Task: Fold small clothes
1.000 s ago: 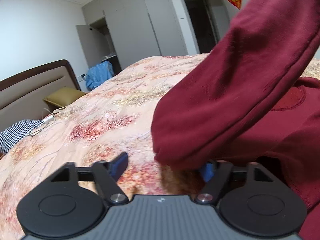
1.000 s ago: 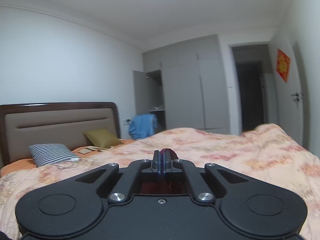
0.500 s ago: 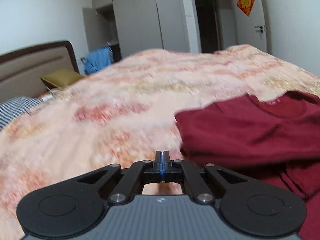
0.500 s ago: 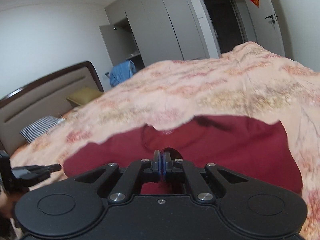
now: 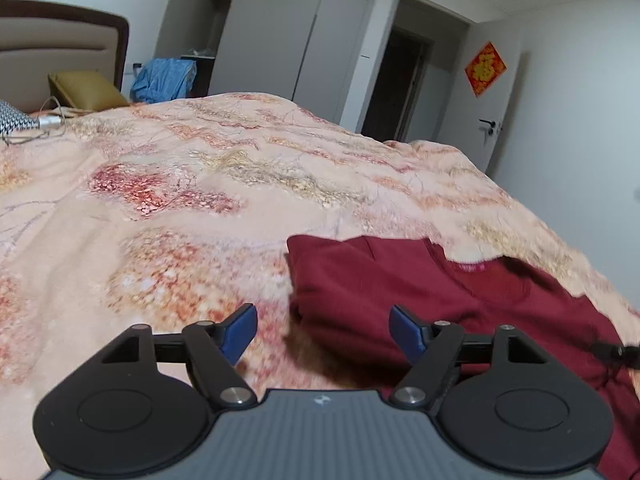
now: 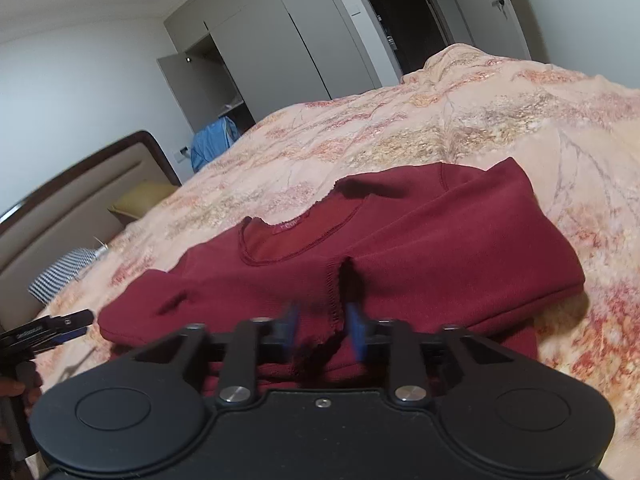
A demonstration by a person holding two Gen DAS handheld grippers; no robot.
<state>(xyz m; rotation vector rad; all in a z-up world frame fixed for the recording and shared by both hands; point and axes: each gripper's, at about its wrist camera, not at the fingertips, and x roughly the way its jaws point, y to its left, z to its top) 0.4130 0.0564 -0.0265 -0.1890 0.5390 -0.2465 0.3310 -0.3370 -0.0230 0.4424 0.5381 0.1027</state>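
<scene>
Only on the right wrist view, sweater [image 6: 400, 248] between parted hand-held gripper [image 6: 322, 330] fingers.

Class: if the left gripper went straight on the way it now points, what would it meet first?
Probably the left edge of the red sweater on the bedspread. The left gripper is open and aims at that edge; depth is unclear, so it might touch the bedspread first.

You face a bed [image 5: 240, 184] under a floral quilt, its padded headboard [image 5: 60, 52] at left. Beyond stand grey wardrobes [image 5: 280, 40] (one door open) and a dark doorway [image 5: 396, 88].
</scene>
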